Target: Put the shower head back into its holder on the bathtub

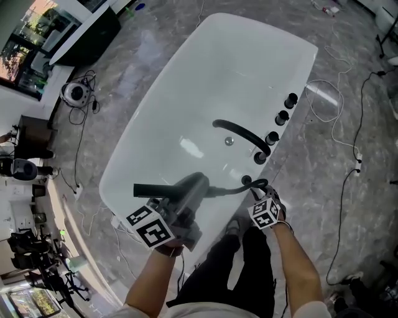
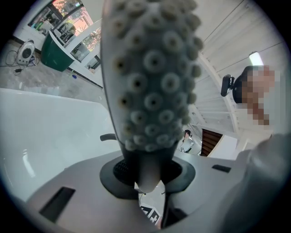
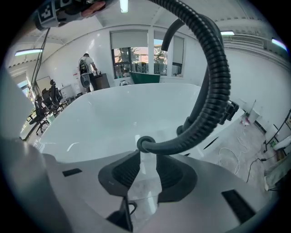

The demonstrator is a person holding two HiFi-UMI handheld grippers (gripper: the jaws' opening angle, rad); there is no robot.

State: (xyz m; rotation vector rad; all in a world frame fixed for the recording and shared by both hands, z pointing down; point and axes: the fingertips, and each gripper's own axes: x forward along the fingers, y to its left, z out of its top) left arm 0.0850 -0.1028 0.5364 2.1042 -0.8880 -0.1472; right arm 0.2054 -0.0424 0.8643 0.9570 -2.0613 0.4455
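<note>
Left gripper point(image 2: 148, 170): jaws clamped on shower head point(image 2: 152, 82) handle, nozzle face toward gripper camera, head held above bathtub point(image 1: 186, 93) near-side edge. Hose point(image 1: 224, 190) runs right toward rim. Right gripper point(image 3: 148, 168): jaws slightly apart, gripping nothing, hose crossing just past tips.

We're looking at a lab or demo floor, not a real bathroom: a freestanding white bathtub point(image 1: 186, 93) is sitting alone on a grey marble-look floor point(image 1: 354, 261), with loose cables point(image 1: 339, 124) trailing across it. Around it we're seeing office chairs point(image 3: 45, 102) lining one side, a person point(image 3: 86, 66) standing by big windows point(image 3: 129, 57), strip lights point(image 3: 122, 5) glowing on a white ceiling, and dark equipment point(image 1: 28, 245) crowding the wall. A green tub-like unit point(image 3: 145, 77) is standing by the windows too, so we're reading it as a shared office and test space.
</note>
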